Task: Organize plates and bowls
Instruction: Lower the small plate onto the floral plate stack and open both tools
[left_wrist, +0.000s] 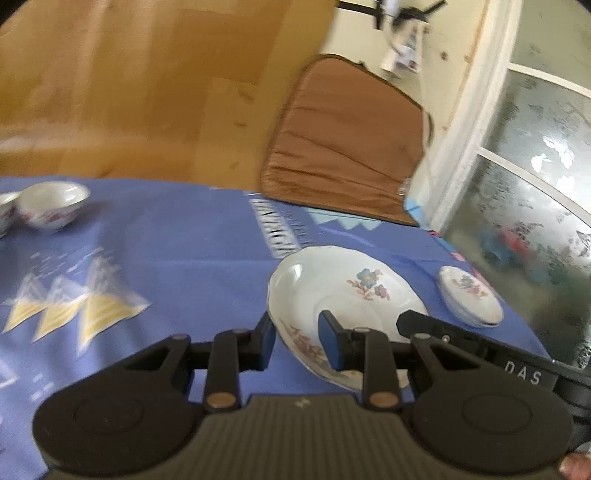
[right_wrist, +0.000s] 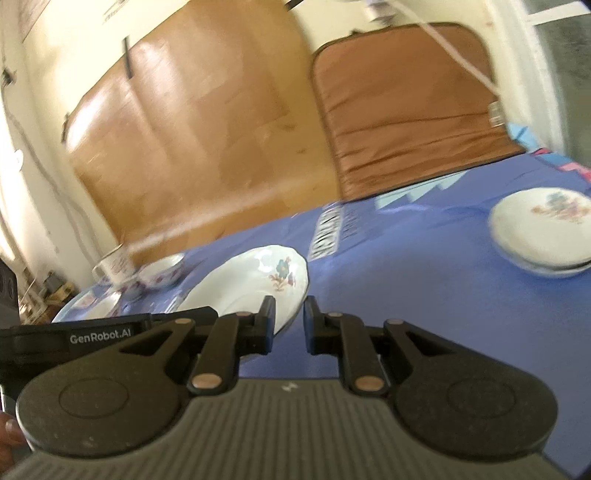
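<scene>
the left gripper stands narrowly parted, grasping the near rim of the large floral plate between its pads. the right gripper is narrowly parted too; the plate's edge meets its left finger, grip unclear.

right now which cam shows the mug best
The right wrist view. The mug stands at the far left of the blue tablecloth, handle showing, beside a small bowl, though blurred. The left wrist view shows the bowl and only a sliver of some white dish at its left edge.
</scene>
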